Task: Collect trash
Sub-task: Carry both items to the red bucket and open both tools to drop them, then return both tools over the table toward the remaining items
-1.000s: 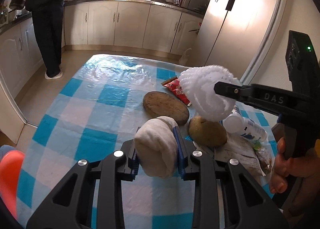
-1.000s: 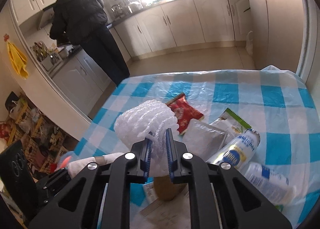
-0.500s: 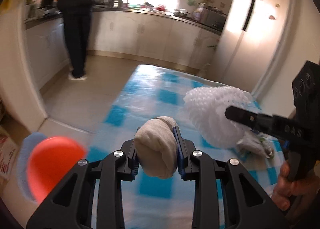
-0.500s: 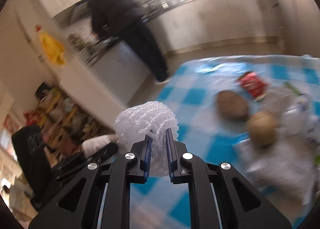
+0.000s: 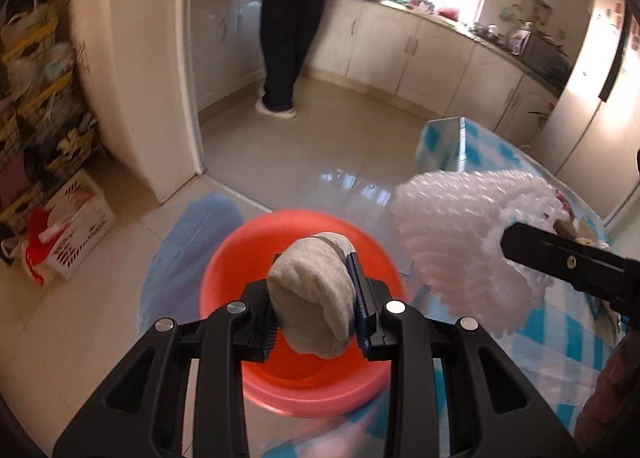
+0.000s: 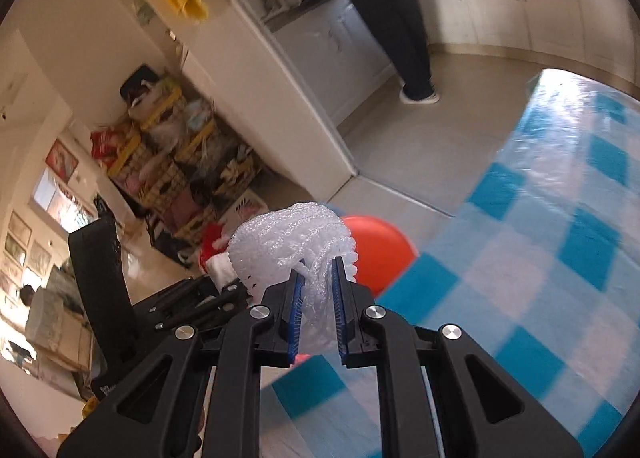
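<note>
My left gripper [image 5: 314, 290] is shut on a grey-white crumpled wad [image 5: 312, 294] and holds it over a red-orange bin [image 5: 296, 362] that stands on the floor beside the table. My right gripper [image 6: 318, 286] is shut on a white foam net [image 6: 292, 250]. In the left wrist view the foam net [image 5: 464, 234] hangs just right of the bin. In the right wrist view the bin [image 6: 378, 254] shows behind the foam net, and the left gripper [image 6: 192, 298] sits to its left.
The table with a blue-checked cloth [image 6: 560, 242] lies to the right. A person in dark clothes [image 5: 296, 17] stands at the kitchen counter. Stacked boxes and crates [image 6: 176, 161] line the wall at left. A white basket [image 5: 68, 225] sits on the floor.
Both grippers have swung left away from the table with their loads. The red-orange bin has come from the left edge to directly under the left gripper.
</note>
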Action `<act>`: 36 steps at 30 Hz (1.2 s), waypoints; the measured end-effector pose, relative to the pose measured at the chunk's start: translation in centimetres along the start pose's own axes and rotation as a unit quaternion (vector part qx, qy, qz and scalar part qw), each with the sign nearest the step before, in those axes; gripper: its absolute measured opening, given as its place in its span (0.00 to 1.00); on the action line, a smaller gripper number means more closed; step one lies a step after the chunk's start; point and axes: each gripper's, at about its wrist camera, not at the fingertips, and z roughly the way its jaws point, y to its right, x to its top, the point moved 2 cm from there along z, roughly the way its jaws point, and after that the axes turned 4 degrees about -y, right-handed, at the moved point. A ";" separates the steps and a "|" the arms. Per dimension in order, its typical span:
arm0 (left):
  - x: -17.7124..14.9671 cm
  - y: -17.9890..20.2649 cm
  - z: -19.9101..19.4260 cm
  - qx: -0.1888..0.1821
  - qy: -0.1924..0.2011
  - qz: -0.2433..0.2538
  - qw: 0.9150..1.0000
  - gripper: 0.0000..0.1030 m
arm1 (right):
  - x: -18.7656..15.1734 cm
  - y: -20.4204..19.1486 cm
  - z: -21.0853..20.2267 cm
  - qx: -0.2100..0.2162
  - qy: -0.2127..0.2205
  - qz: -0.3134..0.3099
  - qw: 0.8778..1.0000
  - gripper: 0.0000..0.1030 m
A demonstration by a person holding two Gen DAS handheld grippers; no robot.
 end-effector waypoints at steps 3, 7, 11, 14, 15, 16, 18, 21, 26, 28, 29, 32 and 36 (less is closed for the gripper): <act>-0.3 -1.3 1.2 0.002 -0.015 -0.011 1.000 0.31 | 0.4 -0.6 2.2 -0.003 -0.018 -0.006 1.000 0.17; -0.5 -2.9 2.8 0.000 -0.031 -0.023 0.999 0.32 | 0.7 -1.2 4.6 -0.024 -0.031 -0.014 0.999 0.28; -1.1 -3.7 3.9 0.002 -0.042 -0.033 0.999 0.48 | 0.4 -0.9 5.5 -0.035 -0.028 -0.009 0.999 0.49; -1.2 -4.0 4.1 0.013 -0.038 -0.036 0.999 0.67 | 0.2 -0.5 5.4 -0.033 -0.024 0.001 0.999 0.51; -1.2 -4.1 4.0 0.015 -0.037 -0.037 0.999 0.69 | 0.1 -0.3 5.3 -0.033 -0.022 0.002 0.999 0.55; -1.2 -4.2 4.0 0.013 -0.036 -0.037 0.999 0.70 | 0.0 -0.2 5.0 -0.032 -0.019 0.005 0.999 0.67; -1.1 -4.2 3.8 0.012 -0.036 -0.038 0.999 0.73 | -0.1 0.2 3.9 -0.023 -0.004 0.014 1.000 0.73; -0.9 -4.6 3.2 0.011 -0.029 -0.046 0.998 0.77 | 0.1 0.3 2.7 -0.024 0.011 0.017 1.000 0.74; -0.8 -4.3 1.4 0.003 -0.012 -0.052 0.999 0.80 | -0.6 0.7 -0.6 -0.026 0.038 0.021 0.999 0.75; -0.7 -4.0 0.5 0.002 0.002 -0.047 0.999 0.81 | -1.2 1.1 -2.4 -0.040 0.054 0.026 0.997 0.81; -0.6 -3.8 -0.1 -0.001 0.011 -0.044 0.999 0.81 | -1.6 1.5 -3.4 -0.046 0.061 0.033 0.996 0.84; -0.4 -2.5 -2.4 -0.017 0.050 -0.035 0.998 0.81 | -3.1 2.5 -6.2 -0.074 0.083 0.039 0.993 0.85; -0.5 0.7 -5.9 -0.041 0.113 -0.008 0.993 0.83 | -6.3 3.8 -10.4 -0.133 0.117 0.044 0.983 0.86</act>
